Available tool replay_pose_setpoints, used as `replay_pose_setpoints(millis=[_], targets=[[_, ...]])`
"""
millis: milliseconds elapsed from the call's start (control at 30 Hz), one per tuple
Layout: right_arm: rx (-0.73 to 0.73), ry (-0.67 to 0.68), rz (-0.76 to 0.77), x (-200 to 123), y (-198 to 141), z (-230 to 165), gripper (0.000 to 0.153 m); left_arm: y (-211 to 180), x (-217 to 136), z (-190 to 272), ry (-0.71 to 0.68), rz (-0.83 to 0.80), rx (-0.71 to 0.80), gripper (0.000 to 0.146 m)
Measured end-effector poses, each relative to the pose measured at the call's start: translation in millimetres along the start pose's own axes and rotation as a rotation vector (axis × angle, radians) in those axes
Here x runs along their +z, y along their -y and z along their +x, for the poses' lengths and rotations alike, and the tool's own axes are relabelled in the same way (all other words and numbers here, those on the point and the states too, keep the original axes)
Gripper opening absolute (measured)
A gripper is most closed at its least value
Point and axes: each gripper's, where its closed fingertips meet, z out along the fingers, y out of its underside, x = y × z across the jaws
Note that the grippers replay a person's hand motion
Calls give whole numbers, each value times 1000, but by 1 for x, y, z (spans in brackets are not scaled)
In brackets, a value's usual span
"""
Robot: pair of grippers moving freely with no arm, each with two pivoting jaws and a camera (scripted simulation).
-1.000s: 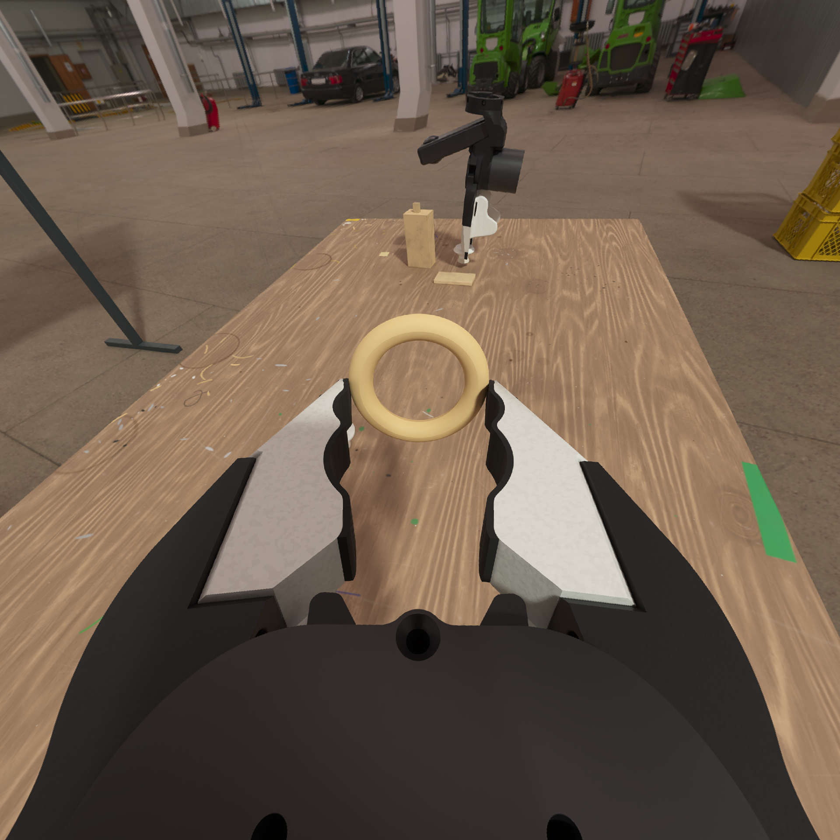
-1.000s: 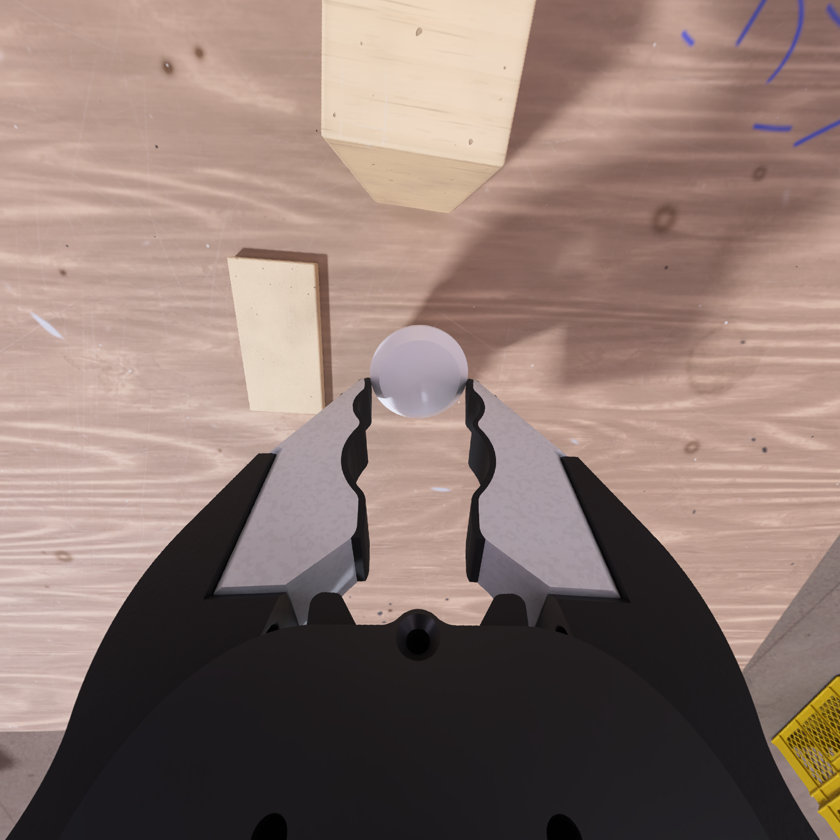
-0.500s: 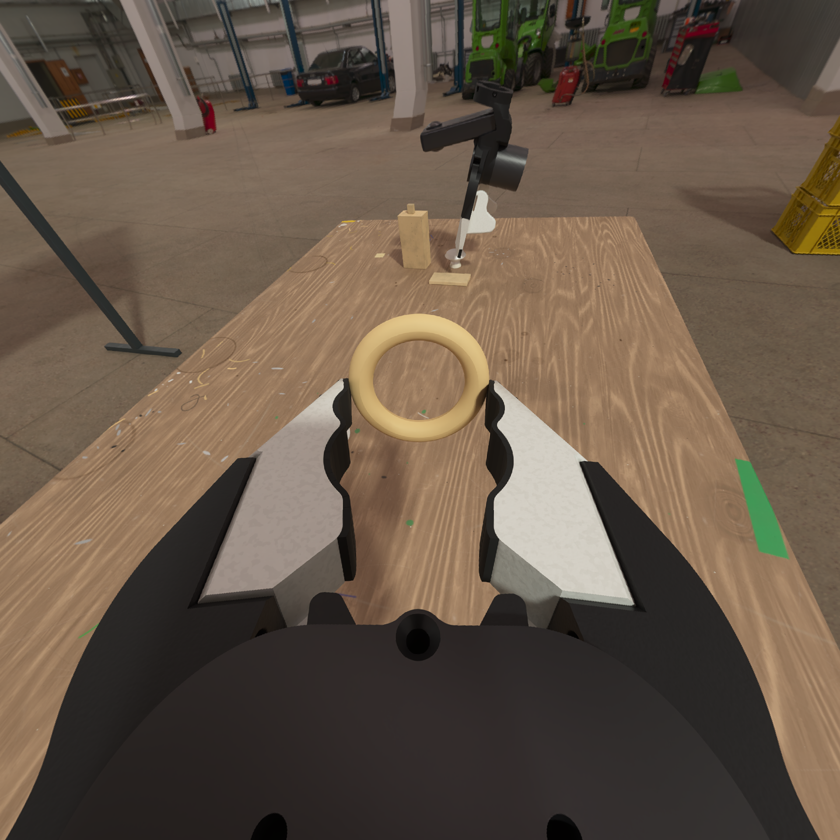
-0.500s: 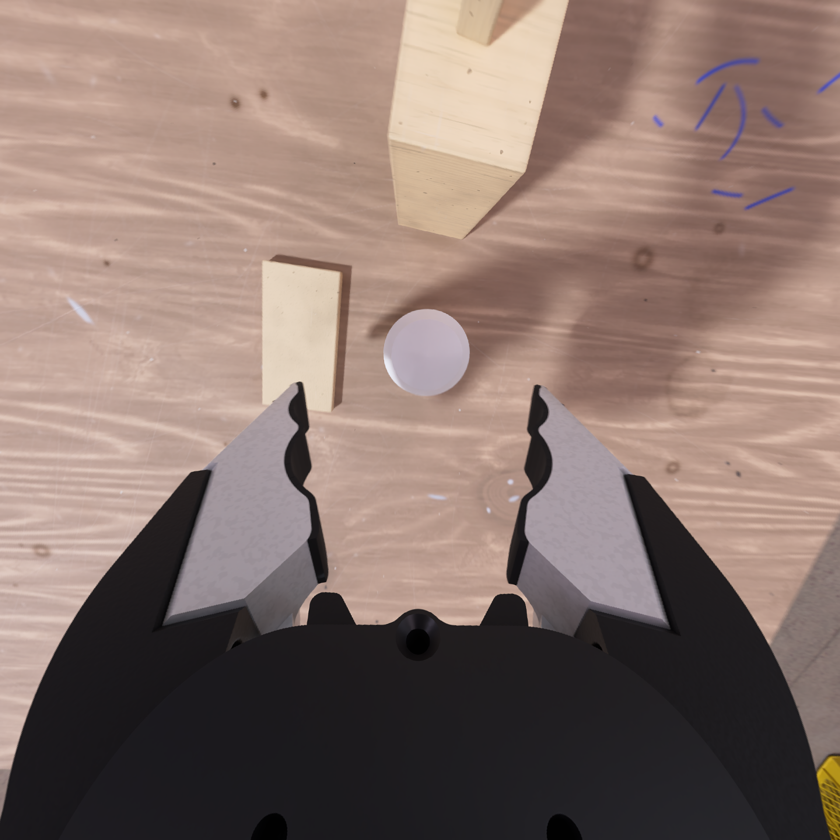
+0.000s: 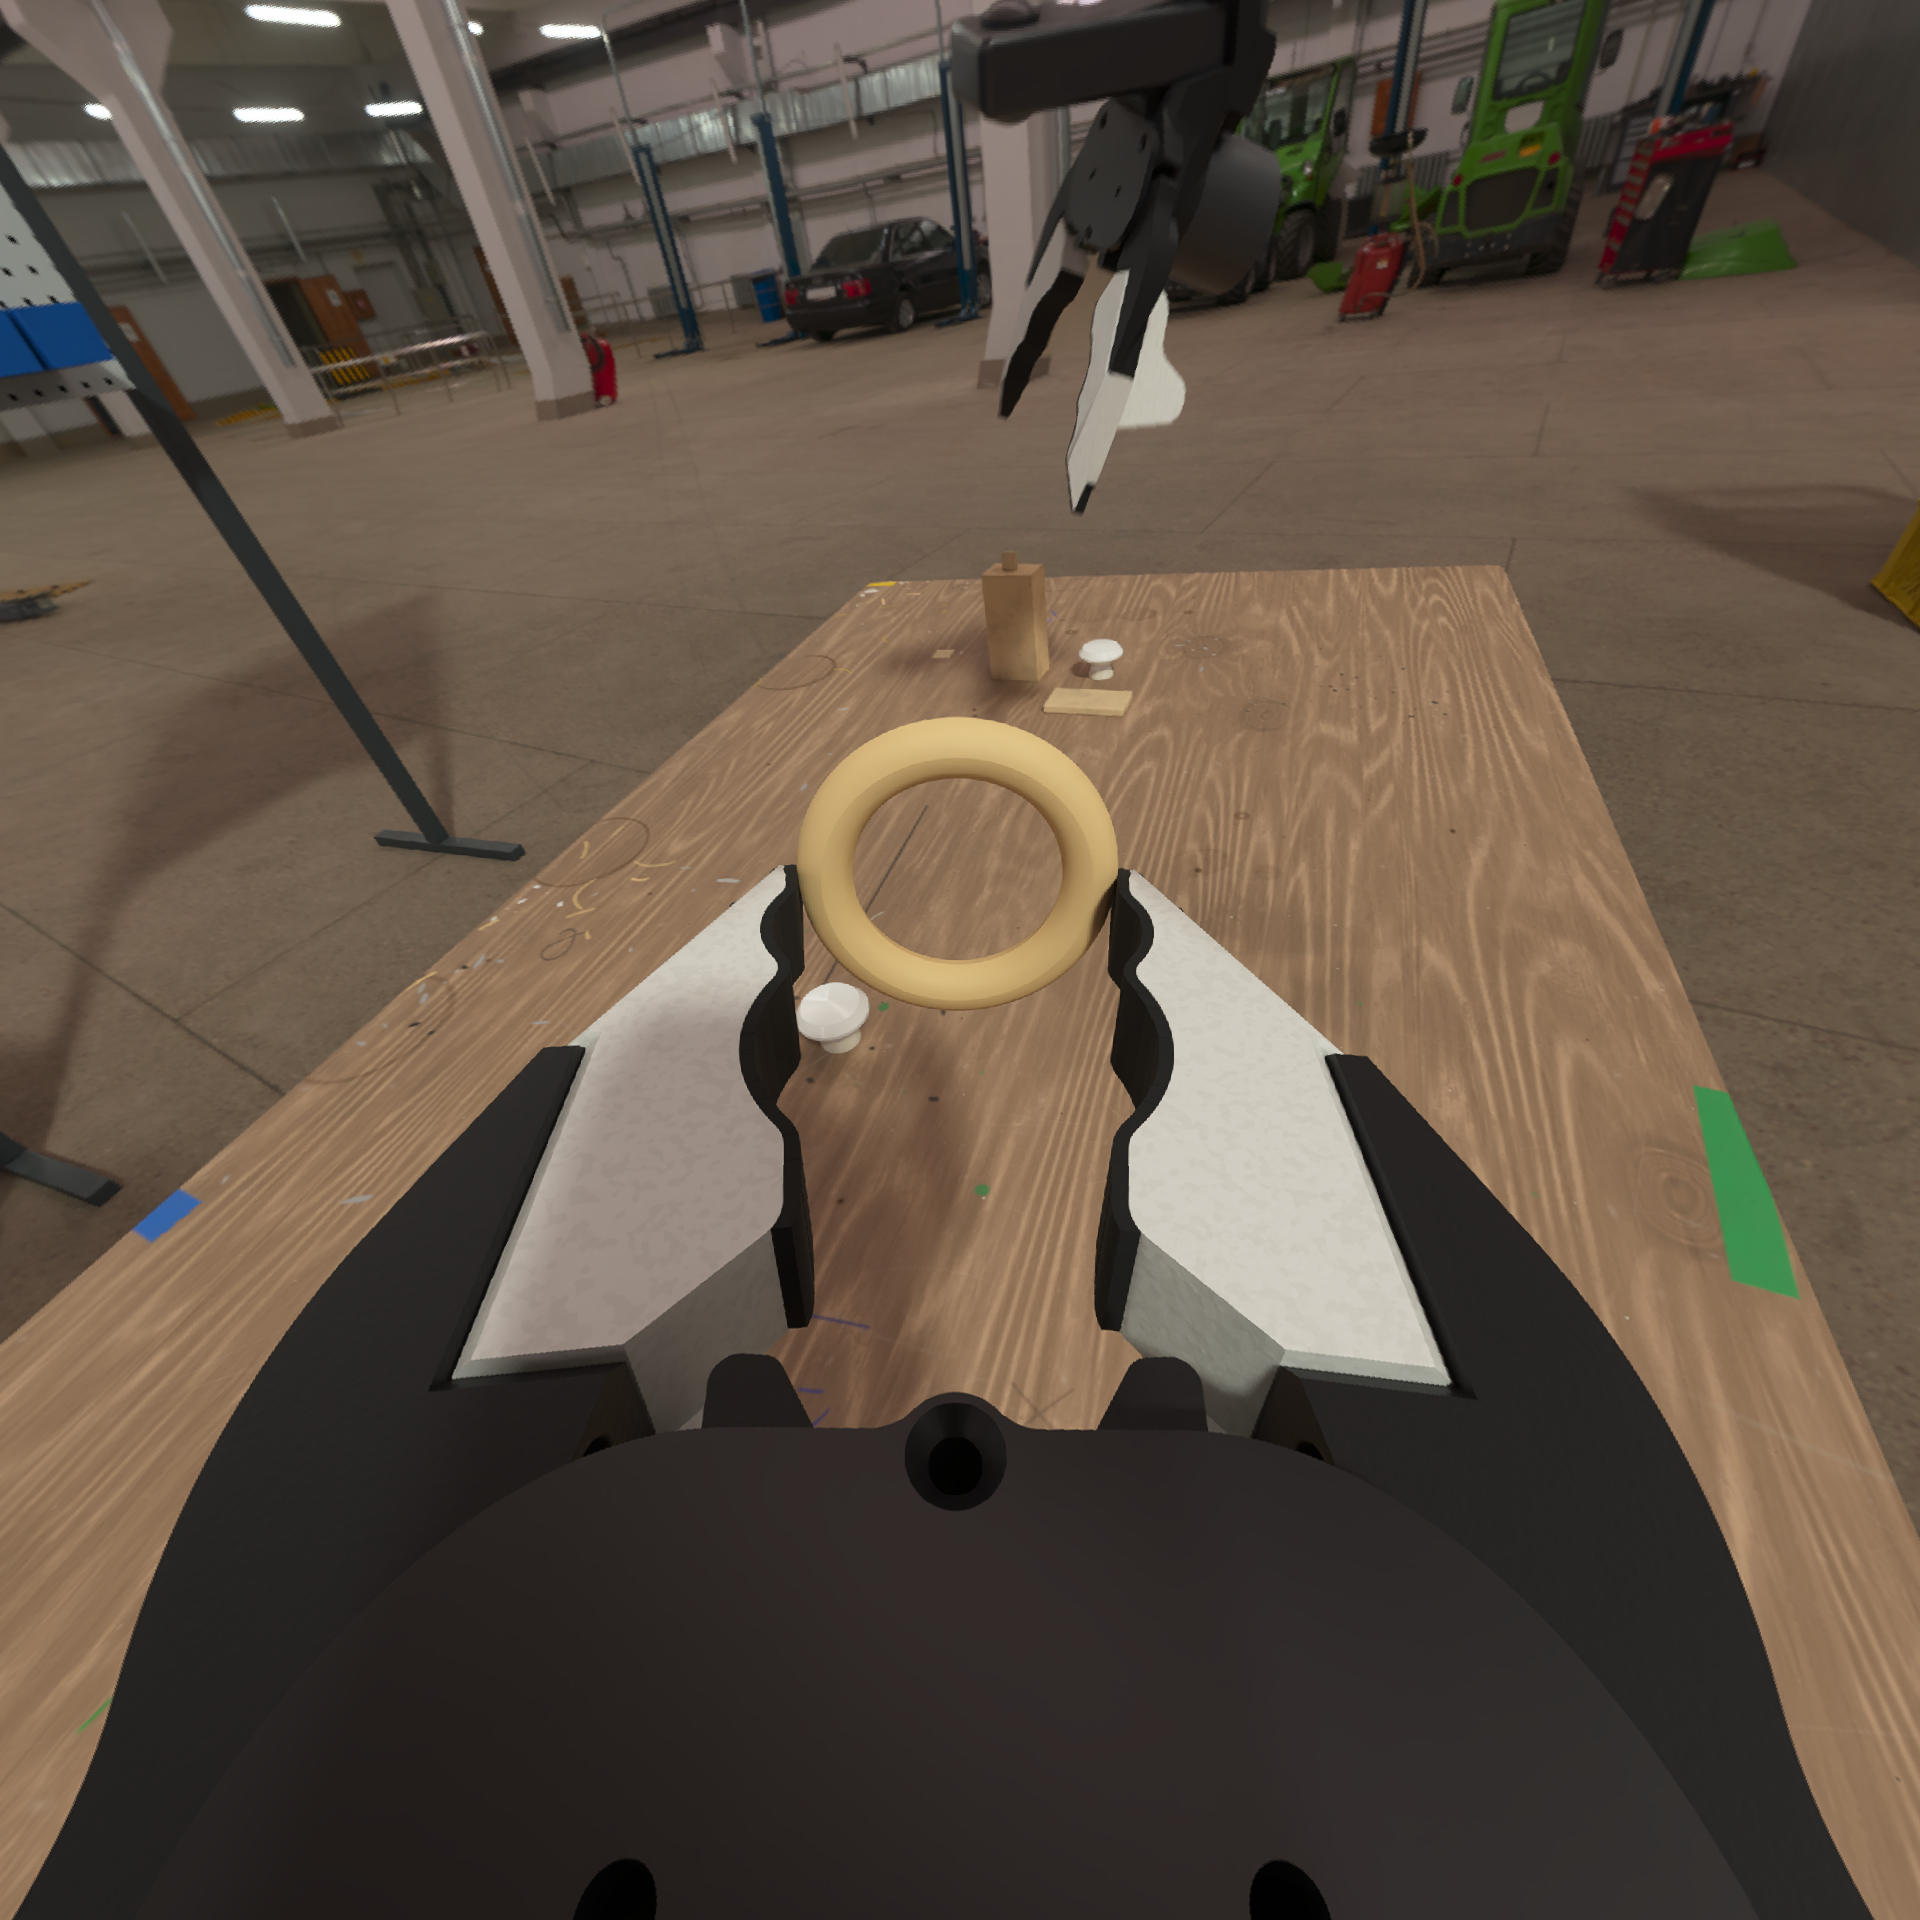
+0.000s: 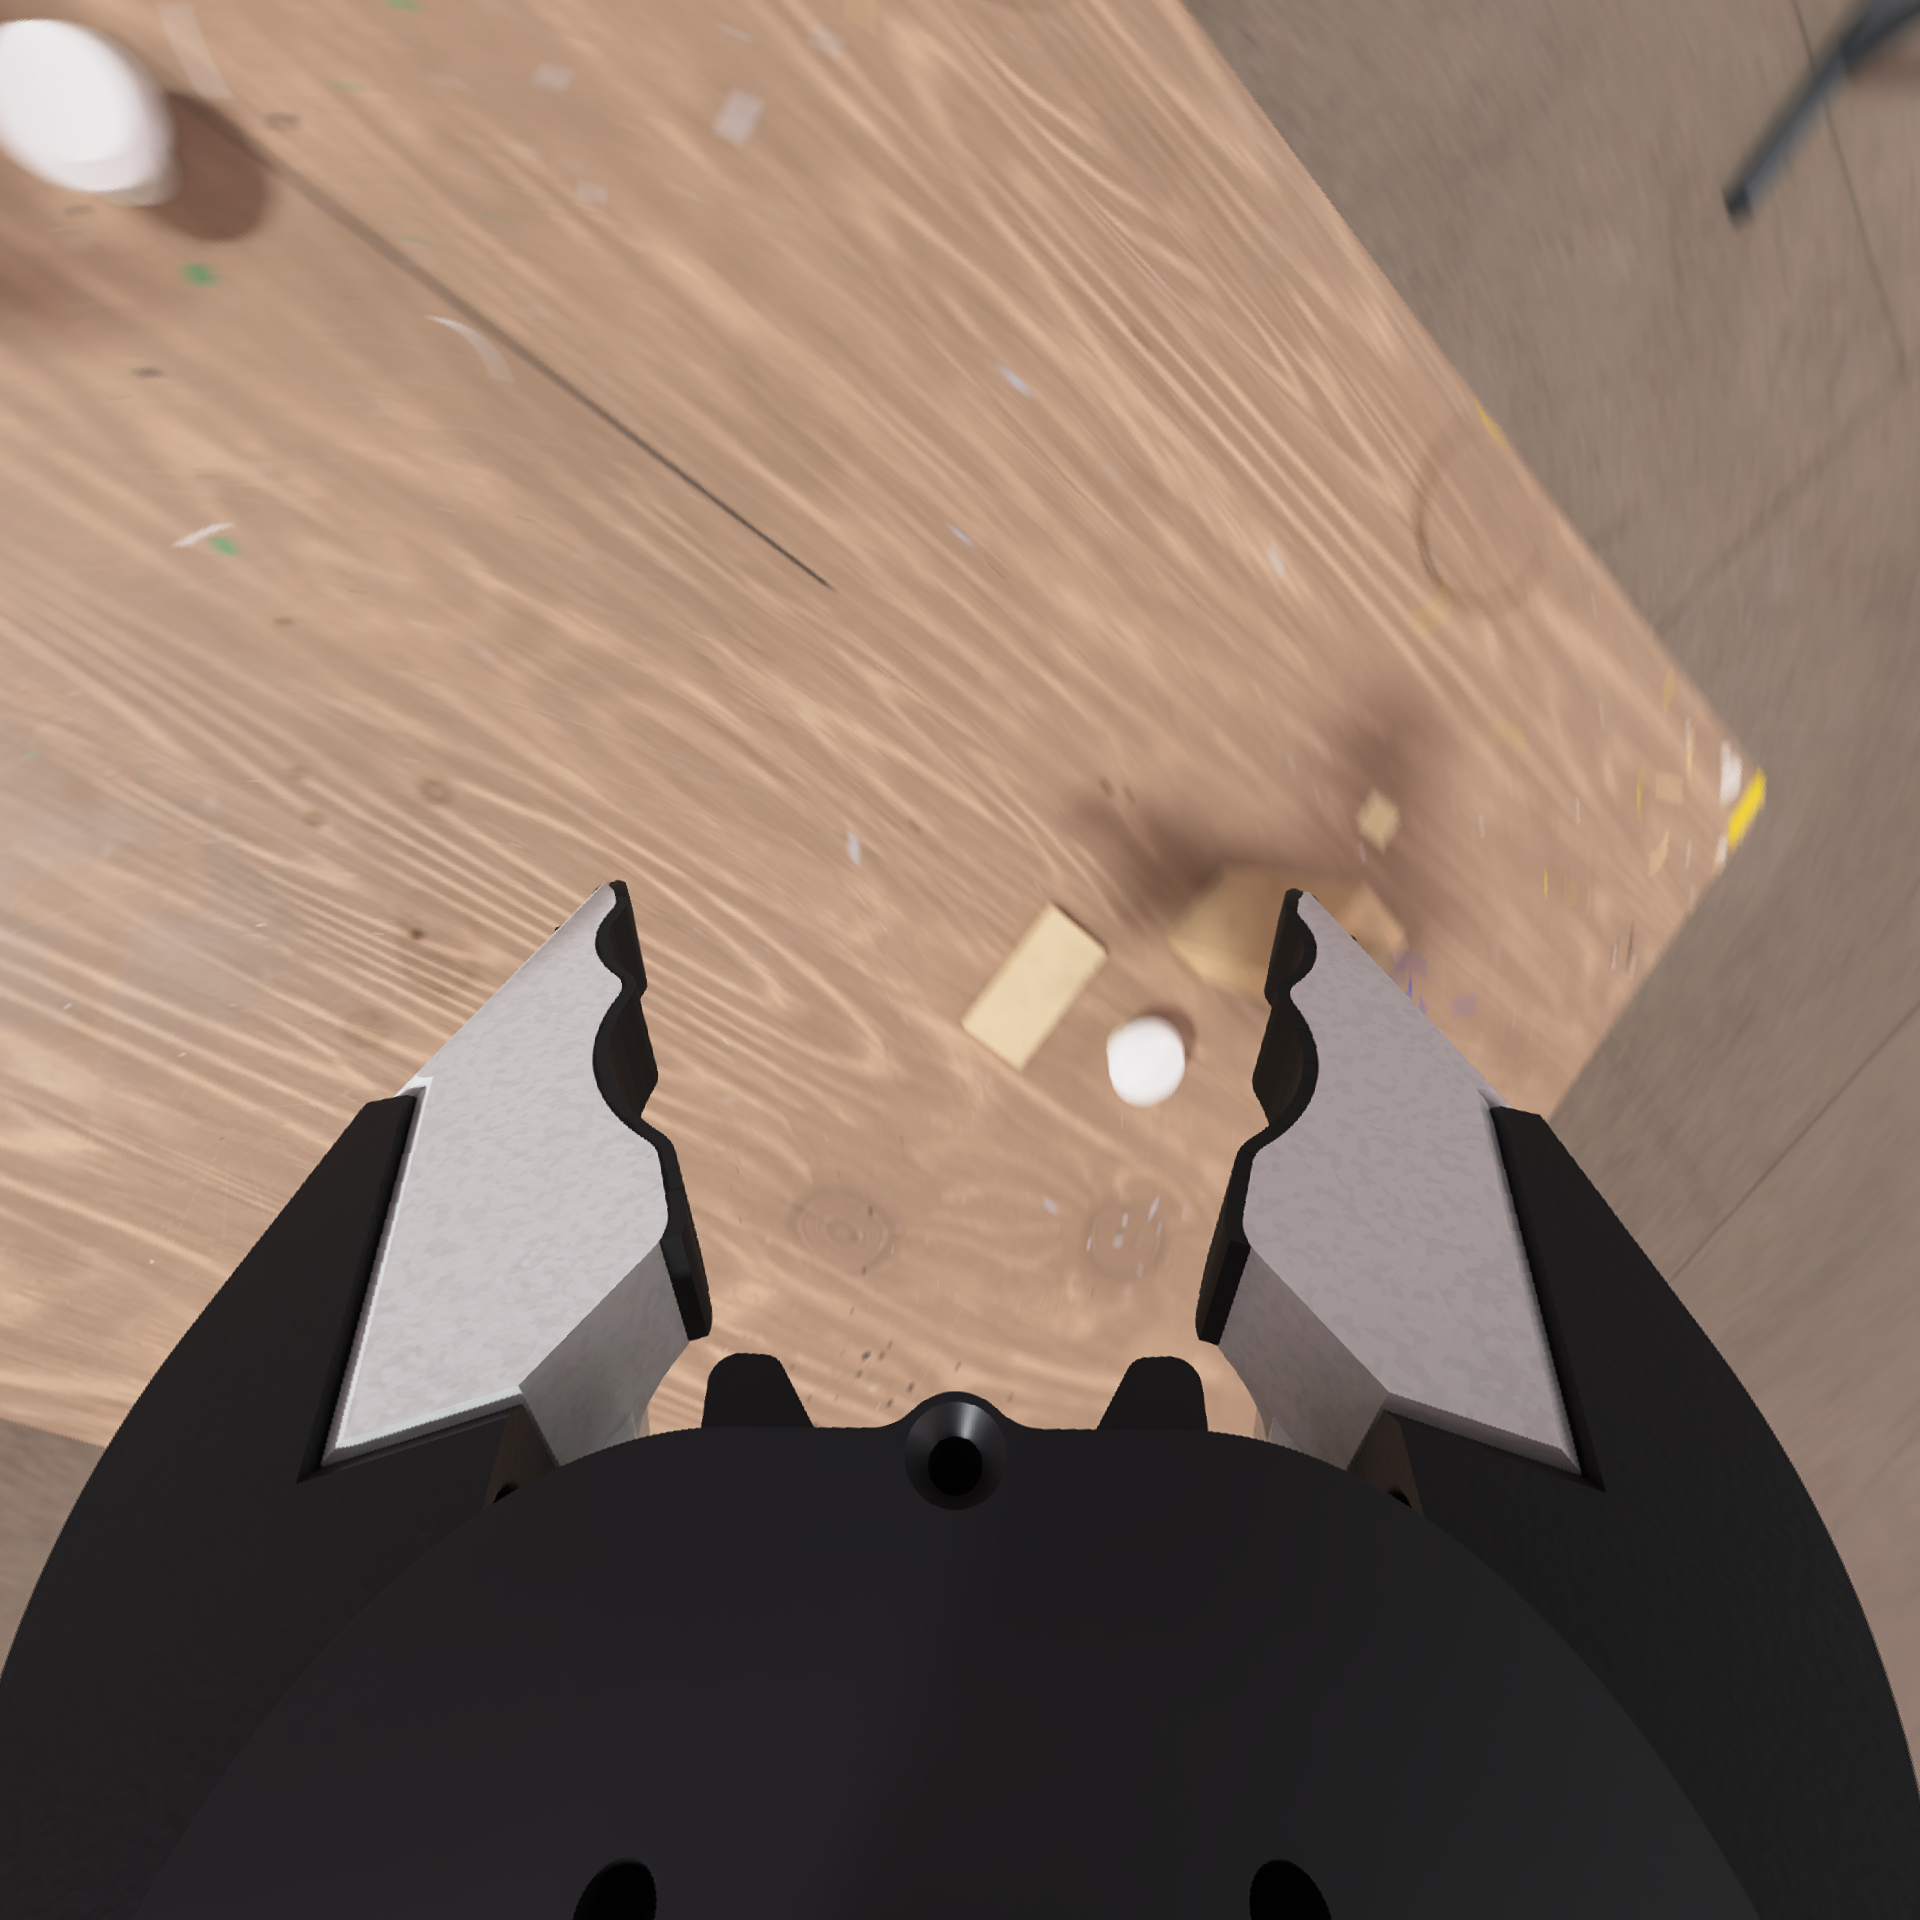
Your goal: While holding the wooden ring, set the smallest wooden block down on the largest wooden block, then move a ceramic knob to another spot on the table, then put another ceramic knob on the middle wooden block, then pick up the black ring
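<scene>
- The wooden ring is clamped between the fingertips of the left gripper, with the jaws closed against its outer rim; the ring is held above the table.
- The right gripper is spread wide with nothing between its fingers; it is seen raised high above the far end of the table in the left wrist view.
- One ceramic knob is seen standing on the table just beside the left gripper's left finger, towards the left edge.
- The second ceramic knob is located near the far edge, just beside the largest wooden block.
- The smallest wooden block is seated on top of the largest block.
- The middle wooden block is laid flat, just nearer than the second knob.
- In the right wrist view, the knob, the flat block and the tall block are seen blurred, far below the jaws.
</scene>
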Motion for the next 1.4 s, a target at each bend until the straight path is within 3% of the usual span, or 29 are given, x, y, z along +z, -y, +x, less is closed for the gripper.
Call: replay_pose_setpoints(millis=[267,433,567,1000,1100,1233,1400], targets=[[-538,142,-24,76,106,-139,104,11,-26,-5,52,31,31,59],[-689,251,-72,120,139,-200,99,15,-34,-9,63,48,35,59],[-755,315,-118,144,149,-226,94,14,-37,-12,66,46,35,59],[-804,359,-225,191,143,-251,72,10,-38,-17,72,30,35,59],[-797,364,-255,197,138,-250,44,11,-38,-16,73,29,39,59],[-766,307,-223,186,140,-238,43,11,-38,-15,76,30,43,59],[-689,201,-181,141,129,-198,43,11,-37,-14,69,26,44,59]])
